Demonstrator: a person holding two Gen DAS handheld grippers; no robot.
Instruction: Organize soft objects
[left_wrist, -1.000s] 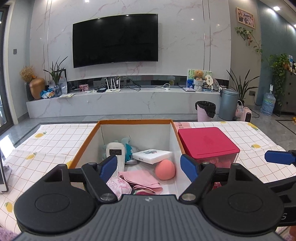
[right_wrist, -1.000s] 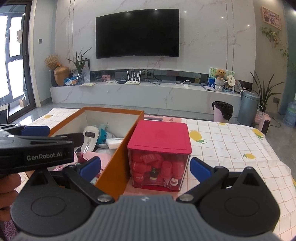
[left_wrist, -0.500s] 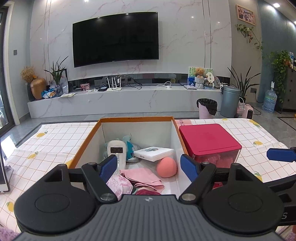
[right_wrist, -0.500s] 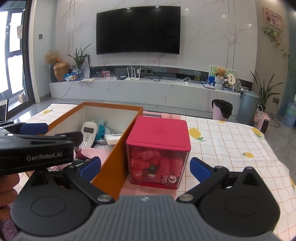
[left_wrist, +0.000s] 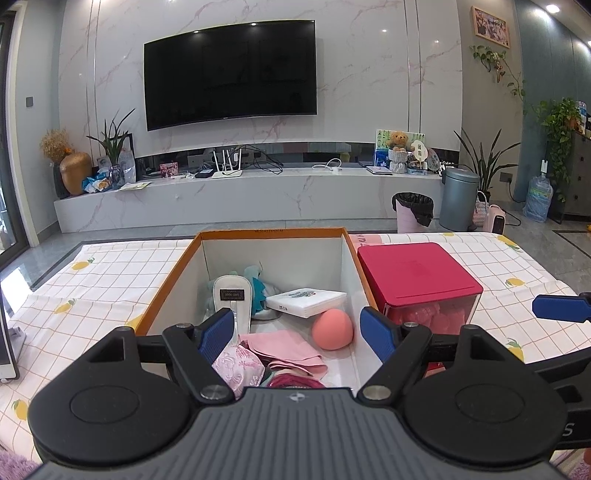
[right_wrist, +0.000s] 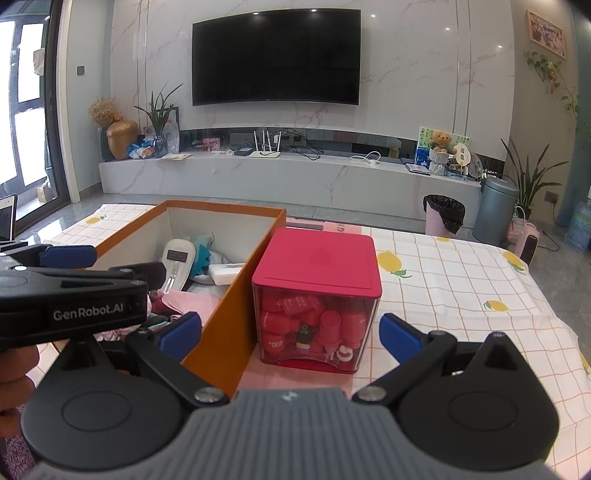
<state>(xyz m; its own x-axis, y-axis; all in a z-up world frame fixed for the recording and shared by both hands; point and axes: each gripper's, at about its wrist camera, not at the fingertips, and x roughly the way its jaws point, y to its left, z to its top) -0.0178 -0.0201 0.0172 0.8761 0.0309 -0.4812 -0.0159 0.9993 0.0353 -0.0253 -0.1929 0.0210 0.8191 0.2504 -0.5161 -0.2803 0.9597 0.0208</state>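
Both the left gripper (left_wrist: 297, 328) and the right gripper (right_wrist: 290, 334) are held spread apart, empty. An orange-rimmed cardboard box (left_wrist: 177, 267) of soft items is seen ahead of the left gripper; a red-lidded clear plastic container (right_wrist: 317, 295) is framed by the right.

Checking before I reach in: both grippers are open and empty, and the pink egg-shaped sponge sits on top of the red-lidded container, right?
Not quite. The pink egg-shaped sponge lies inside the orange box, beside the red-lidded container, as the left wrist view shows. Both the left gripper and the right gripper are open and empty.

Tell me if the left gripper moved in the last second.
Yes, slightly: the left gripper has dipped or tilted down, since the orange box now sits higher in its view.
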